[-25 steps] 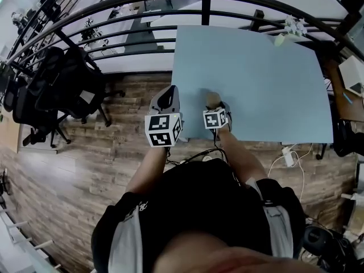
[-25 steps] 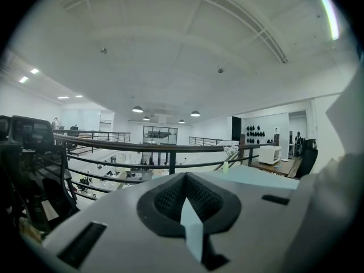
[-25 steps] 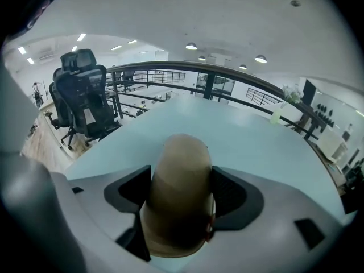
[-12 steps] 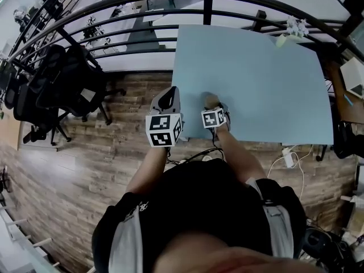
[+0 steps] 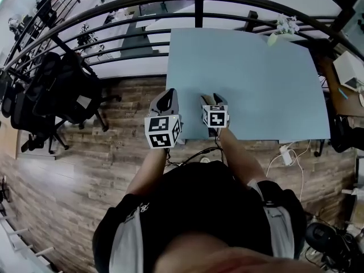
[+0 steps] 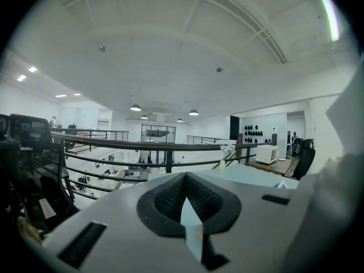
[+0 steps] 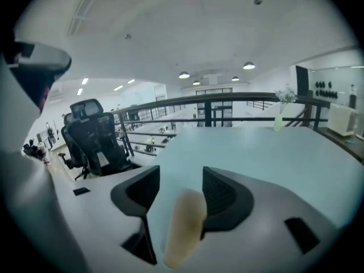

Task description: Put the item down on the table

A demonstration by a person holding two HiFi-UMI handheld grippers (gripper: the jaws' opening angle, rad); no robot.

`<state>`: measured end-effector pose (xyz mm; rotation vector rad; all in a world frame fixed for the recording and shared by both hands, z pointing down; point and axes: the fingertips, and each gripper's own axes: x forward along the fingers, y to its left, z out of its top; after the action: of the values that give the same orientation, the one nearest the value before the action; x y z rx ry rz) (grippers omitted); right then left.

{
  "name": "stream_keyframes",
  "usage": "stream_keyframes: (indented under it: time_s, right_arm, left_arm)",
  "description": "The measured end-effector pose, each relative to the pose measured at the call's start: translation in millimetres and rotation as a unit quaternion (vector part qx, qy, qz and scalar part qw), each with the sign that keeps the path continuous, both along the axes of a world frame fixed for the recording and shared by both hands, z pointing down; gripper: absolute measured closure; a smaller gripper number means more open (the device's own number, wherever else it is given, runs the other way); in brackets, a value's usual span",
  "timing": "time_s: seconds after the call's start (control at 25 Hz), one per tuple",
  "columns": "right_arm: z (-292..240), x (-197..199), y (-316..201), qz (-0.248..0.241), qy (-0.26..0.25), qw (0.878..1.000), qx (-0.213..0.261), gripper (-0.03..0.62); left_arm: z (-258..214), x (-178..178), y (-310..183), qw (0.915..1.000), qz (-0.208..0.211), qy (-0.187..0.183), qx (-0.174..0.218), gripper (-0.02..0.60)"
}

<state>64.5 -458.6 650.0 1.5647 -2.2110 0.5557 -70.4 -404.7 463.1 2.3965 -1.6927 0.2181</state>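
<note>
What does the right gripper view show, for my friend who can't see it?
A tan, rounded item sits between the two dark jaws of the right gripper, which are closing, with a gap beside it. Beyond them stretches a pale blue table, a black railing past it and black office chairs at left.

The head camera looks steeply down from above the person onto the pale blue rectangular worktop [image 5: 256,78], with the black curved metal railing [image 5: 199,4] beyond its far edge. The camera on the left tongs [image 5: 165,97], off the worktop's near left corner, looks roughly level along its jaws toward that railing. The camera on the right tongs [image 5: 211,97], low over the worktop's near edge, looks past closing jaws and the beige rounded item [image 7: 185,223] between them, across the same surface to the same railing.
</note>
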Motion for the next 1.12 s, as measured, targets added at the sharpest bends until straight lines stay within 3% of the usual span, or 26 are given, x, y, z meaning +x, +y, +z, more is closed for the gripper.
stream_keyframes:
  time_s: [0.12,0.4,0.8,1.12]
  right_arm:
    - [-53.7,13.6,-4.0,0.028,-0.036,0.996,0.071,0.472]
    - [-160.5,47.3,8.2,0.072,-0.104,0.971,0.201,0.592]
    - [-253.6,74.4,47.0,0.084,-0.087,0.935,0.334,0.594]
    - [-269.3,78.3,57.6,0.096,-0.082,0.929,0.348,0.594]
  left_arm:
    - [-1.8,4.9,-0.6,1.0,0.006,0.001,0.003,0.574]
    - [-2.4,18.0,-1.1,0.9997,0.02,0.009,0.006,0.574]
    - [-12.9,37.0,-0.3,0.9986,0.05,0.007,0.019,0.574]
    - [-26.8,41.5,1.1,0.9977,0.058,0.009,0.032,0.574]
